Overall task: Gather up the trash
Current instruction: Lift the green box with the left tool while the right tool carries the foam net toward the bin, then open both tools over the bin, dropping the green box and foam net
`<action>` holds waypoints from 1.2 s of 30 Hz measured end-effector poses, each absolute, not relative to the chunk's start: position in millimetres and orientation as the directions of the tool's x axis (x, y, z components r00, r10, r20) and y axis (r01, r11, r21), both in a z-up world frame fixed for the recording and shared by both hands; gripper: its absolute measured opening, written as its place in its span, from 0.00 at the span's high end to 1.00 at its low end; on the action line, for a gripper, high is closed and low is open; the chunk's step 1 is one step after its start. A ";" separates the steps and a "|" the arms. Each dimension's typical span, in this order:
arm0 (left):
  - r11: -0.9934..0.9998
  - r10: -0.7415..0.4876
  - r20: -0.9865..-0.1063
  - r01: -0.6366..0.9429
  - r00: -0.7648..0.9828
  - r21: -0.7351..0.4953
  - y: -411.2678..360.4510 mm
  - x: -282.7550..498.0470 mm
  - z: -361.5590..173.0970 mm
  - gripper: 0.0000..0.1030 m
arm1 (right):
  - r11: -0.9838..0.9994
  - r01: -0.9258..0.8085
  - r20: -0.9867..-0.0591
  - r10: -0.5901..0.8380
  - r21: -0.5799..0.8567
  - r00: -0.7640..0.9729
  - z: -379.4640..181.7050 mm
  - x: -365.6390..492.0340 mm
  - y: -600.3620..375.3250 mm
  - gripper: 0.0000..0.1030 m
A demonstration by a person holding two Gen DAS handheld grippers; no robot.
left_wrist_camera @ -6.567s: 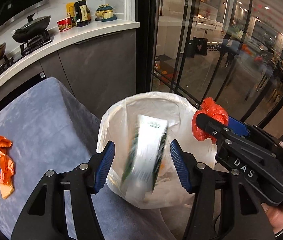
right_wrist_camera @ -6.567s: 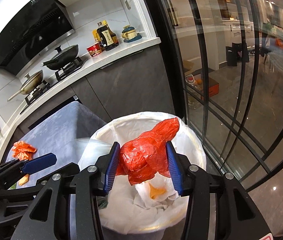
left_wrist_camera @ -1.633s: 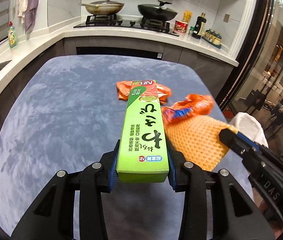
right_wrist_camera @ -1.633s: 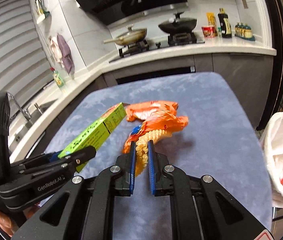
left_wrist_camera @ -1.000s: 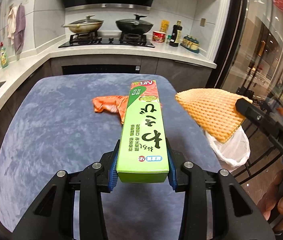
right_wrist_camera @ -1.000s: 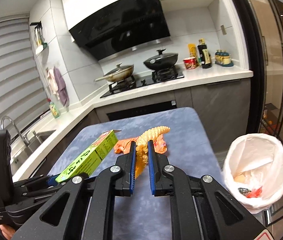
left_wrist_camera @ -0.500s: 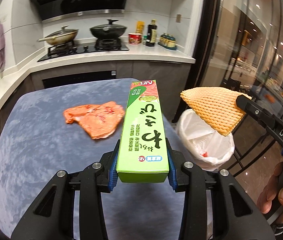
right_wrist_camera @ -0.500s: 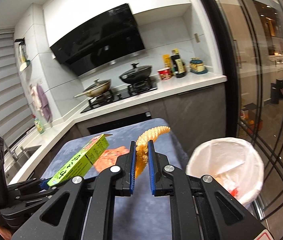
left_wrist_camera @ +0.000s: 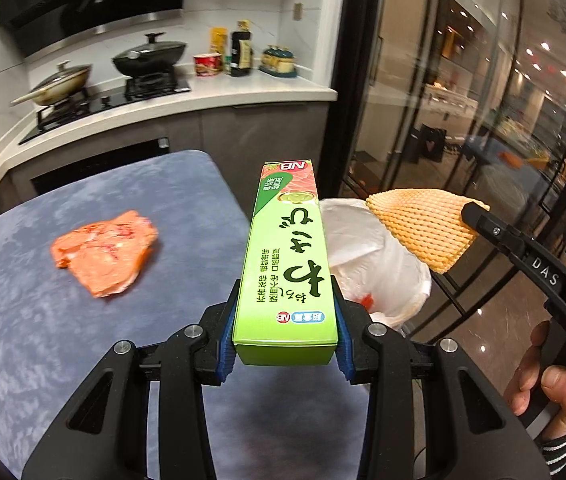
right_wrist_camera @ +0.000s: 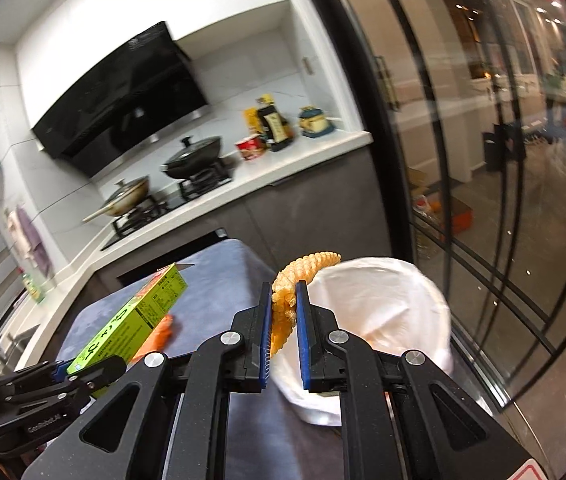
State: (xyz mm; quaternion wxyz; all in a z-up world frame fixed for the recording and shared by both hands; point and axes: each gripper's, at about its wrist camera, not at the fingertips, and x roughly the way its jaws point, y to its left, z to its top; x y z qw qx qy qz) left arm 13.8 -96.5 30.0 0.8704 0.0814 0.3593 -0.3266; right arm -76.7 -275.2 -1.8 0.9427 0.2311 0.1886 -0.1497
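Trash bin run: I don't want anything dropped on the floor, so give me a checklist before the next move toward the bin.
1. Left gripper jaws shut on the green box: ok.
2. Right gripper jaws shut on the orange foam net: ok.
3. White-lined trash bin open at the top: ok.
4. Green box over the bin opening: not ok; it is above the blue table edge.
5. Foam net over the bin opening: cannot tell.
6. Table cleared: not ok; the orange wrapper remains.
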 end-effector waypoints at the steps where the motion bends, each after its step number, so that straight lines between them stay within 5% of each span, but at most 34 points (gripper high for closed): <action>1: 0.767 -0.514 -0.683 0.635 0.519 -0.094 -102.9 14.2 27.3 0.64 | 0.842 0.380 -0.432 -0.201 0.382 0.879 -5.2 -77.7 -280.8 0.90; 36: 0.716 -0.479 -0.783 0.692 0.397 -0.087 -215.7 49.5 -31.5 0.60 | 0.763 0.501 -0.568 -0.218 0.408 0.794 -73.4 -33.9 -356.2 0.84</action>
